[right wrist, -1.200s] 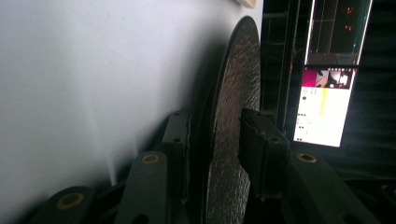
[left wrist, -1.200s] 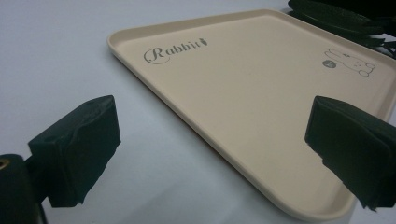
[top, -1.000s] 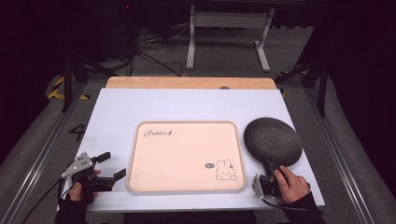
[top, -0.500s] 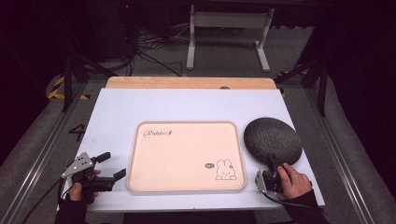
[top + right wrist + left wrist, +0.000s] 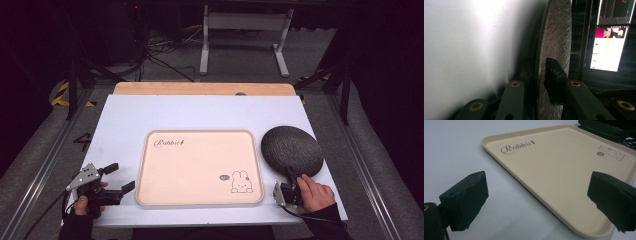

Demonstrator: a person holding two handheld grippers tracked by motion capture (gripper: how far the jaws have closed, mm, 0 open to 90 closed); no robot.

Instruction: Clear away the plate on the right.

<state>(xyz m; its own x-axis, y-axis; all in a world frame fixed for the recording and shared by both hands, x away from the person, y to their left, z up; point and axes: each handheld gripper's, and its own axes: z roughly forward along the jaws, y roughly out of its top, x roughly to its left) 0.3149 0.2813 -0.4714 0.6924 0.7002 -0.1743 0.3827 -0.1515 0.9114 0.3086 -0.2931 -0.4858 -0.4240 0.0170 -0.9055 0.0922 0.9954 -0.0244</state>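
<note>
The dark, round, rough-textured stoneware plate [image 5: 292,149] lies at the white table's [image 5: 200,112] 4 o'clock, just beside the beige rectangular plastic rabbit tray [image 5: 200,167]. It looks stiff, weighty and breakable, so its near rim seems the safest hold. The right gripper [image 5: 286,189] is clamped there; the left gripper [image 5: 117,177] stands wide apart, empty.

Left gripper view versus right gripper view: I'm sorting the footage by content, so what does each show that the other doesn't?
The left gripper view alone shows the beige tray with its Rabbit lettering and rabbit drawing, between the open left gripper. The right gripper view alone shows the right gripper clamping the rim of the dark round plate, plus a lit screen behind. Both show the plate, in the left view at the top right corner, and the white tabletop.
</note>
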